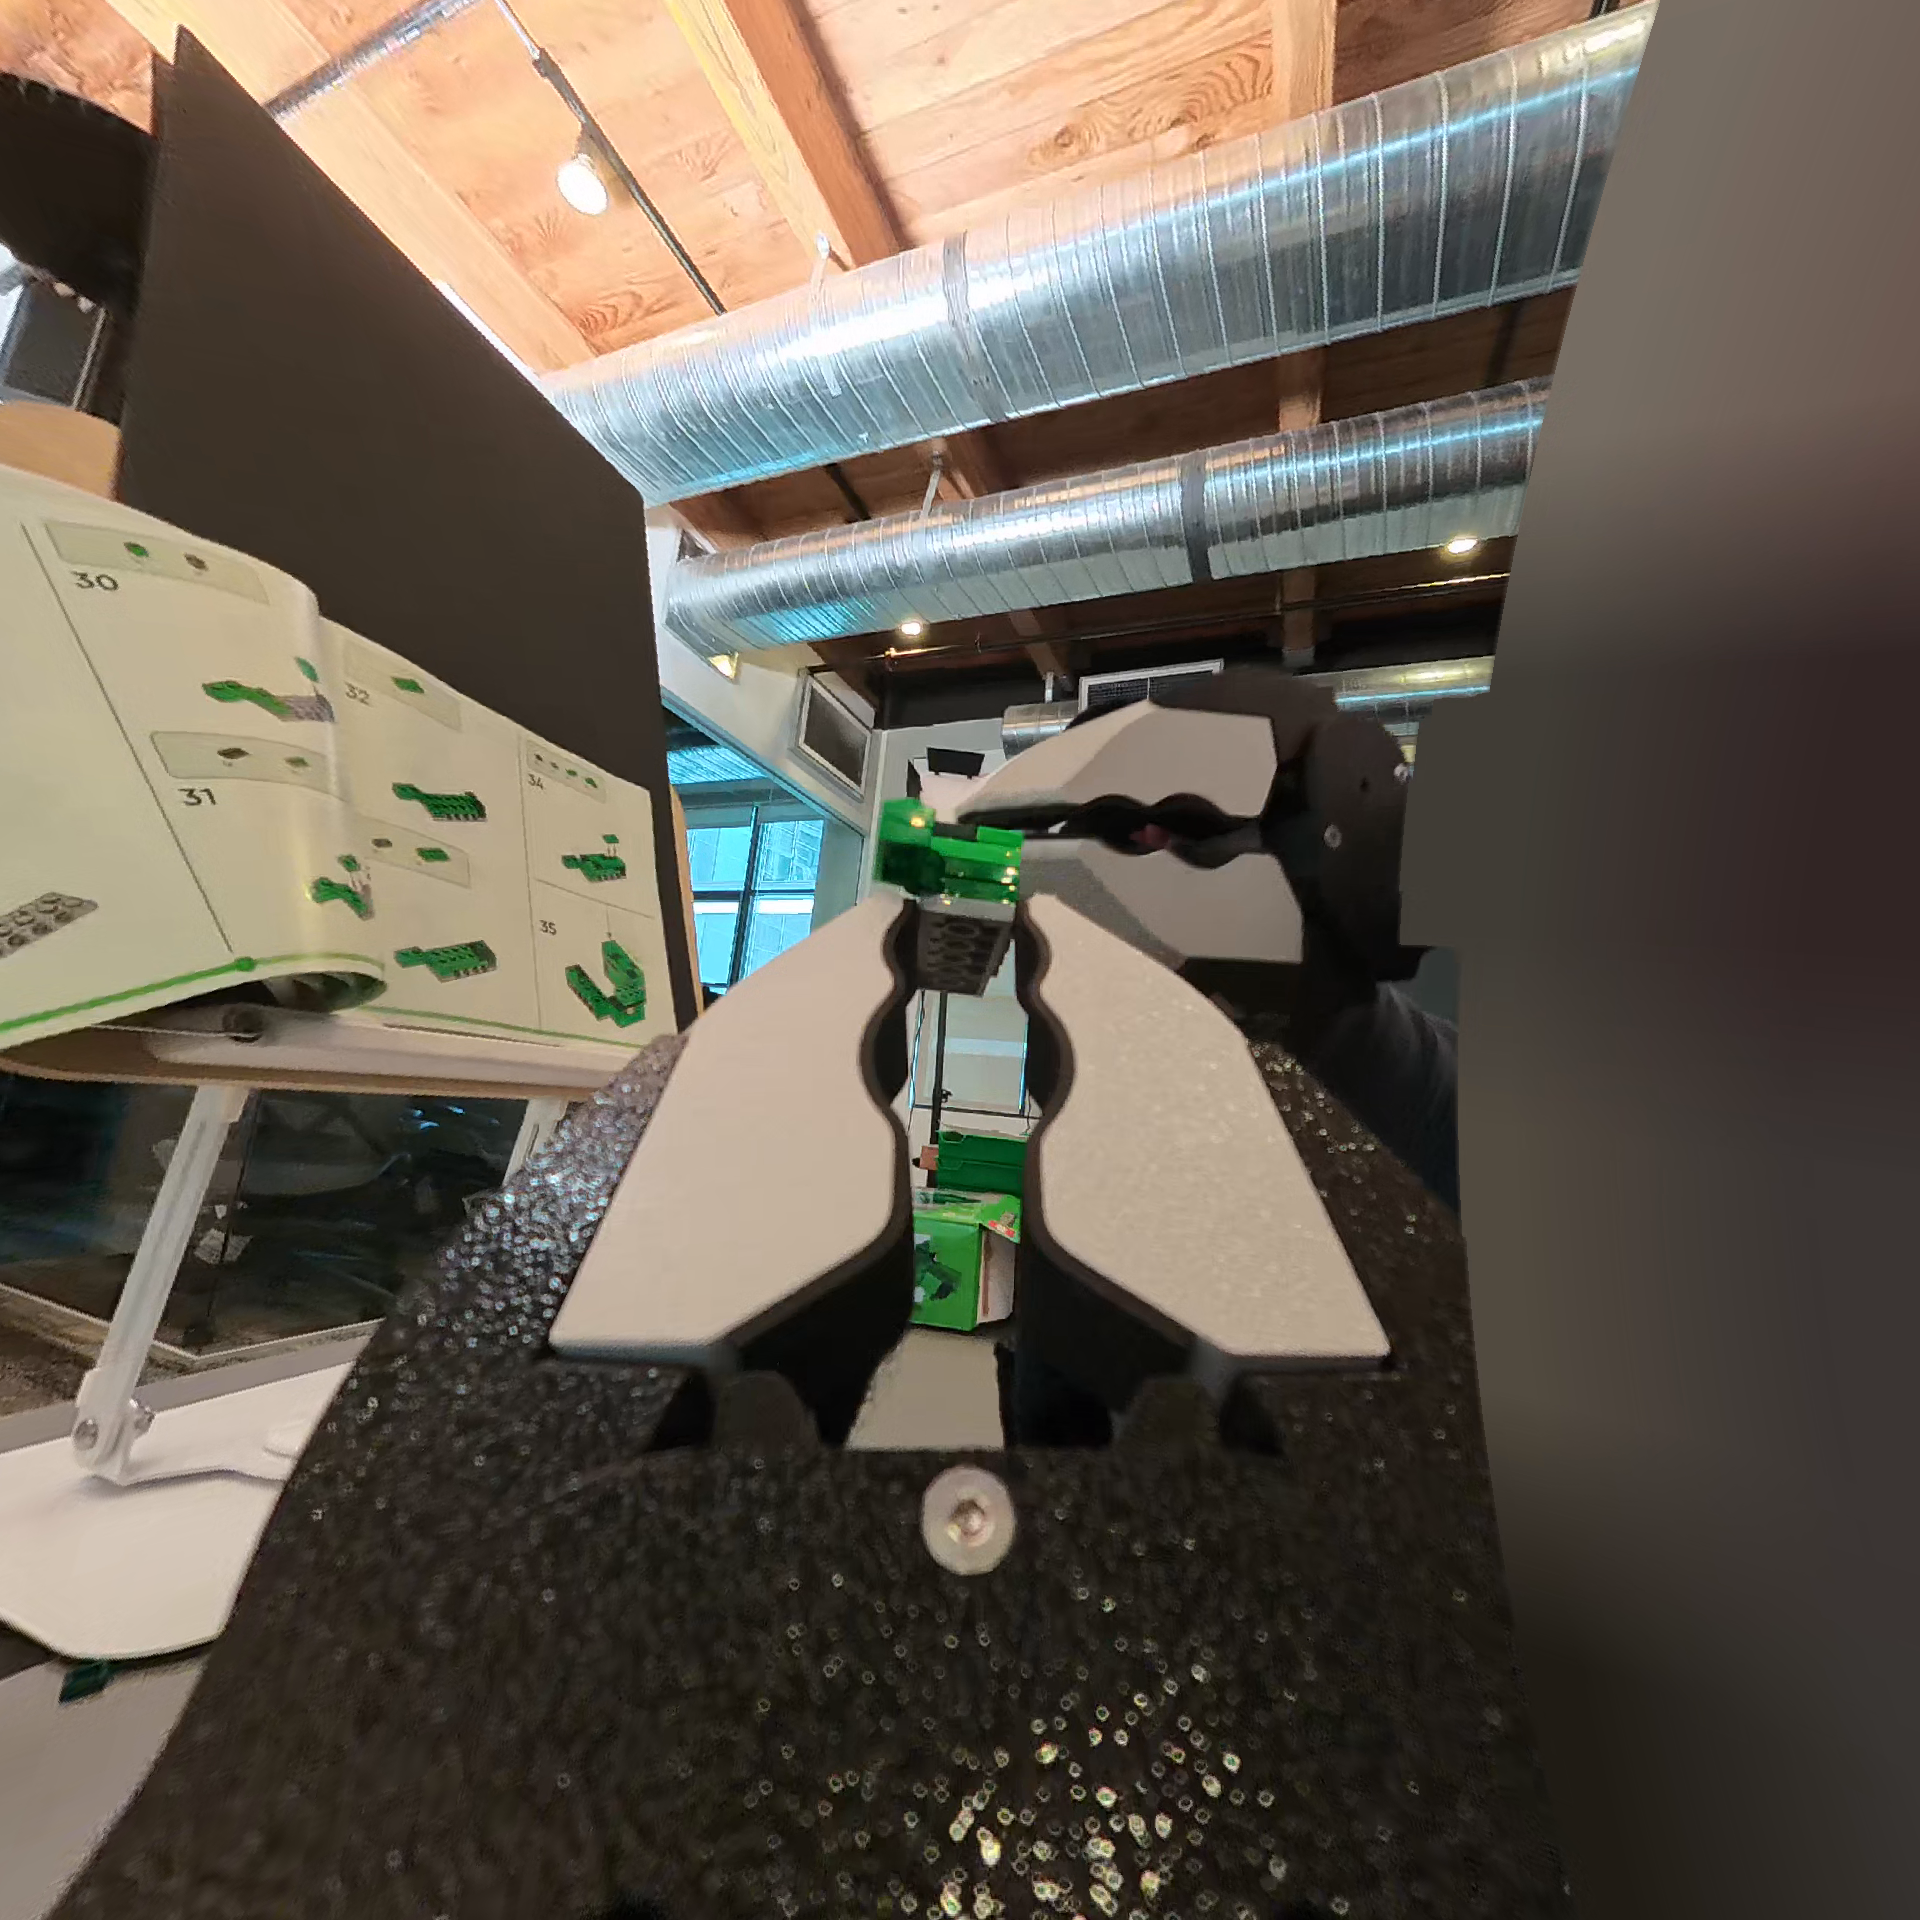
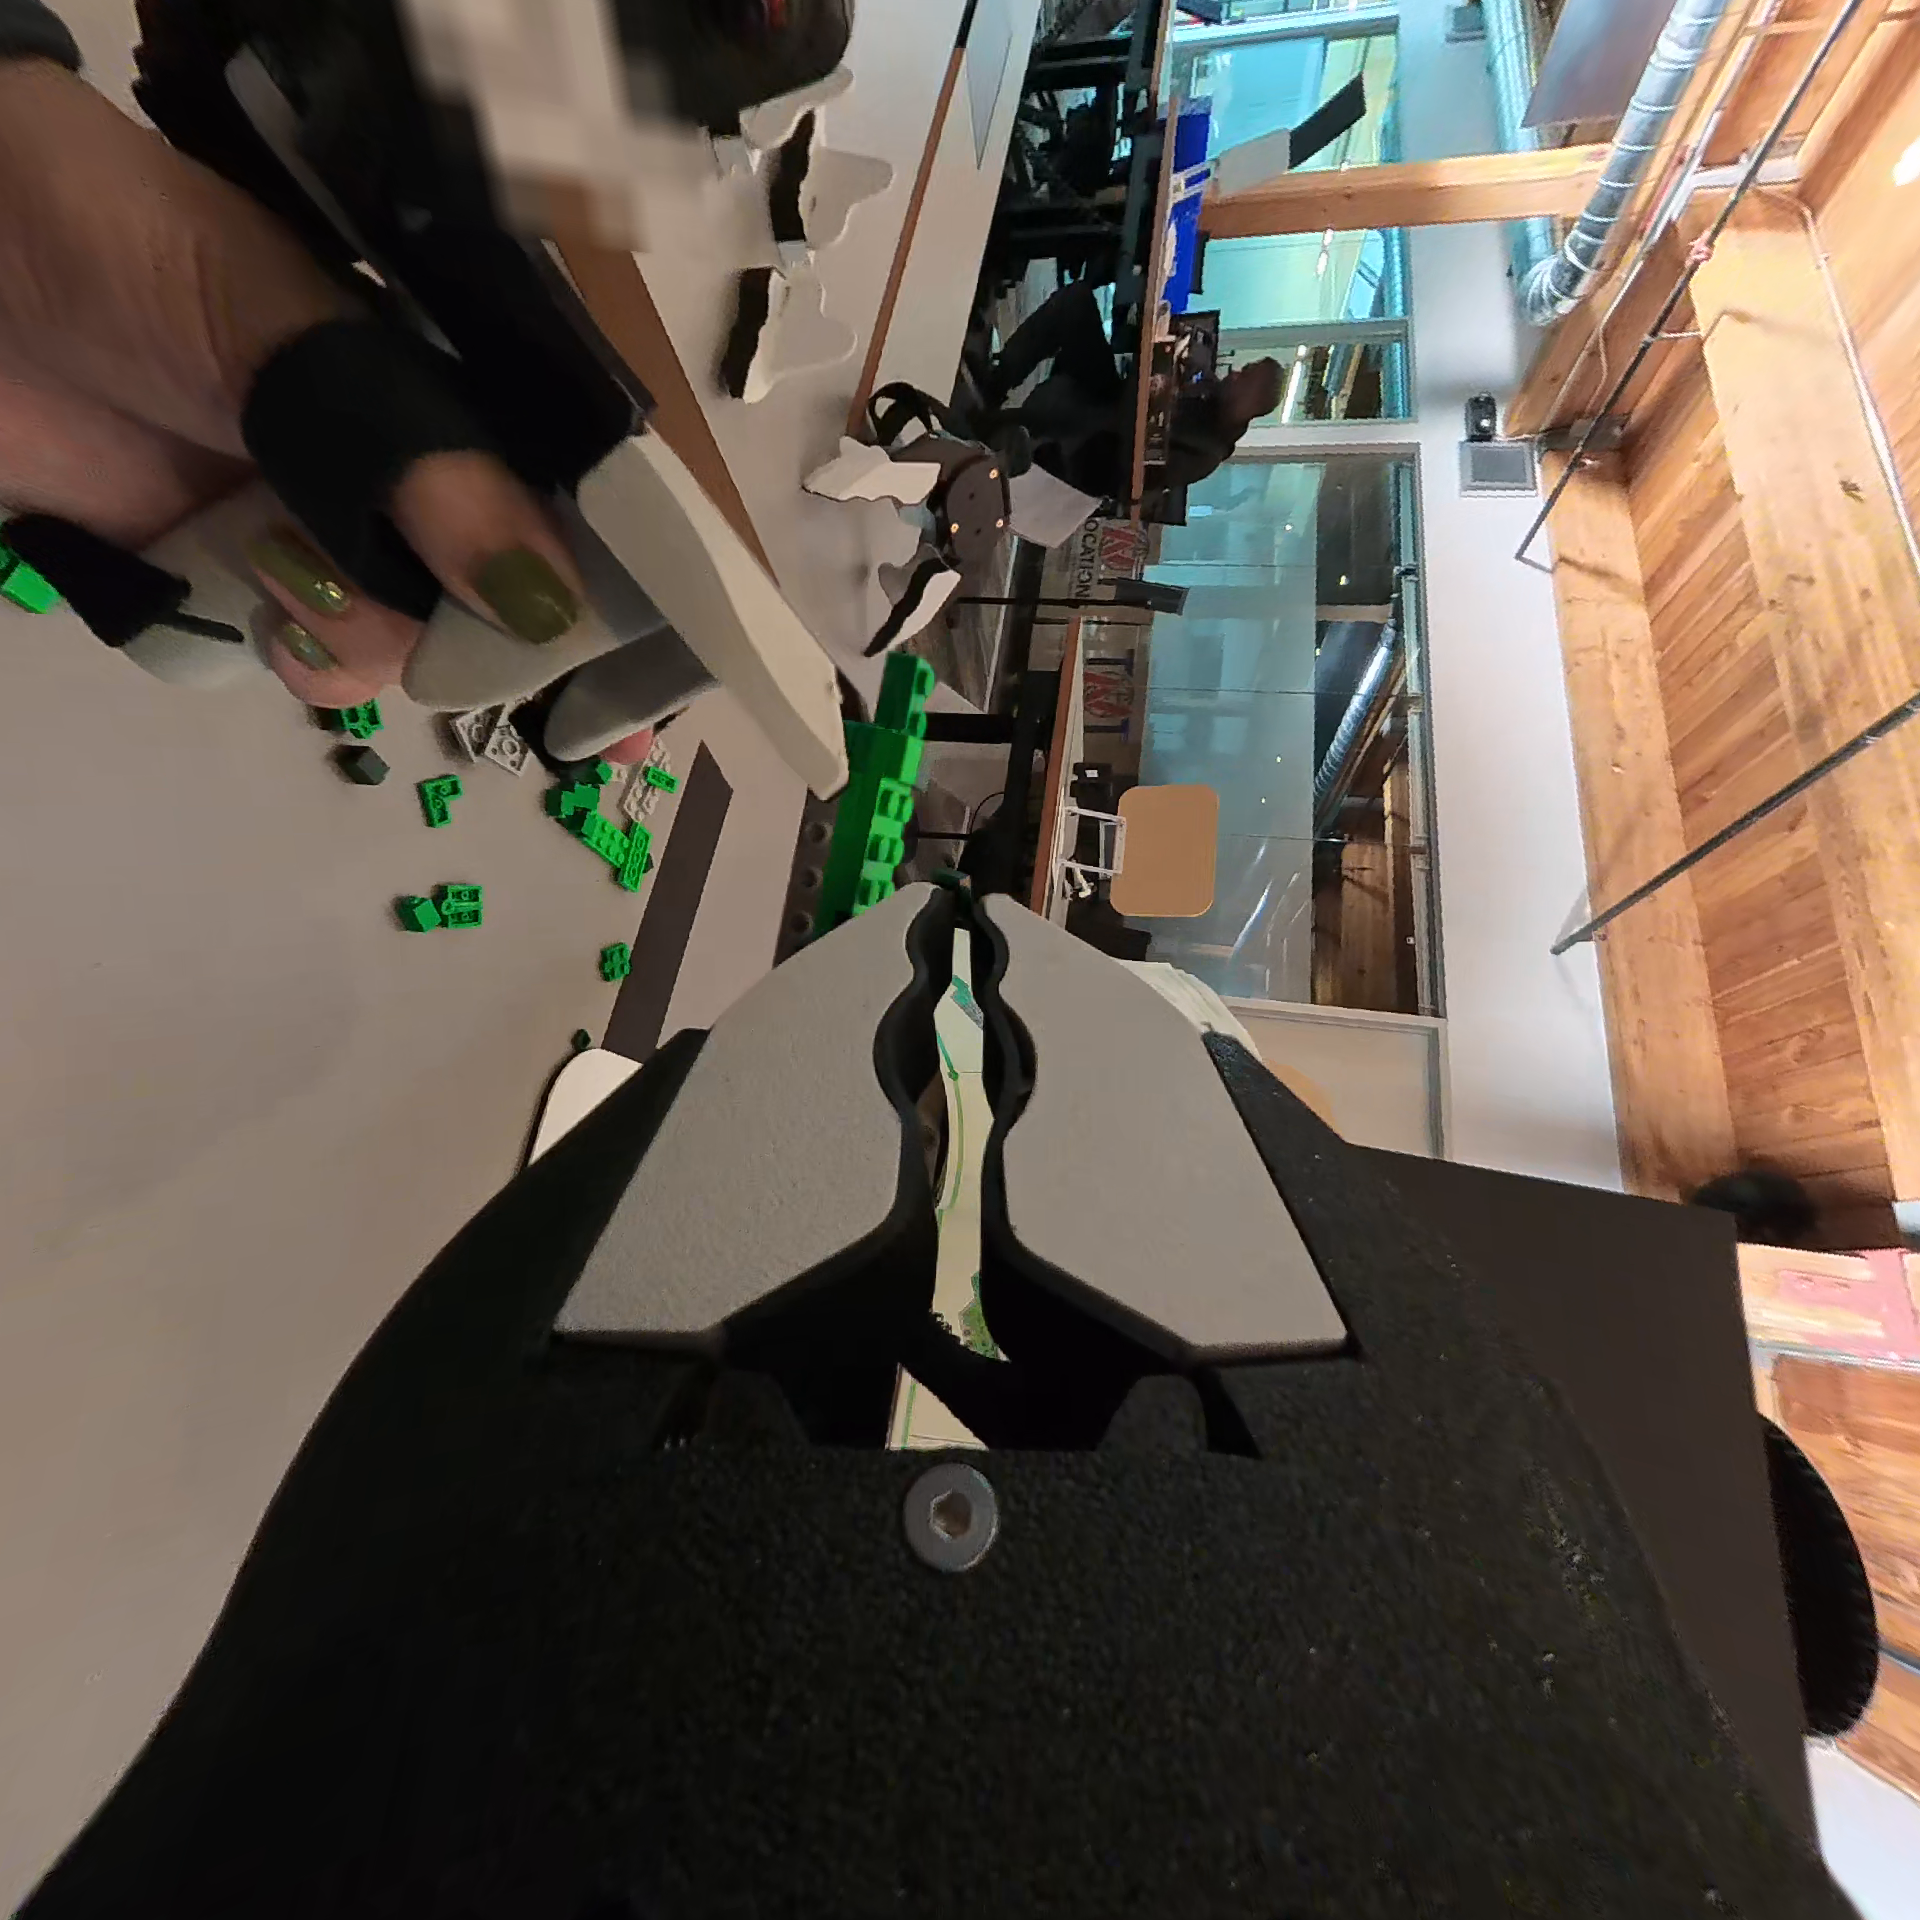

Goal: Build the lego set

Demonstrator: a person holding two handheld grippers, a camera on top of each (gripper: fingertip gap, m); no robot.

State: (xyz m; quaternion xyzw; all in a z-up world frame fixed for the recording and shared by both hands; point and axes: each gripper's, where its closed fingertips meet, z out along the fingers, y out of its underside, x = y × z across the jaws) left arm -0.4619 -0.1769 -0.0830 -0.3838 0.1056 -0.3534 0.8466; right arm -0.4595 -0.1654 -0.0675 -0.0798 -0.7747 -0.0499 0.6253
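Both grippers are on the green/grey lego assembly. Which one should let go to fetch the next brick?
Right, probably. The left gripper clamps the grey plate under the green lego assembly, carrying it. The right gripper only pinches its green edge, so it can release. Loose green bricks lie on the table.

Two grippers (image 1: 956, 914) (image 2: 961, 914), one green build (image 1: 951, 857), one instruction booklet (image 1: 312, 810) (loose bricks (image 2: 613, 831) too many to count).

The lego assembly (image 1: 951, 868) sits held up between both grippers: the left gripper (image 1: 958, 914) holds it from below, the right gripper (image 1: 1013, 831) from the right. The instruction booklet (image 1: 312, 790) stands on a stand (image 1: 156, 1278) to the left. Loose bricks (image 2: 540, 831) lie scattered on the bench (image 2: 208, 1039).
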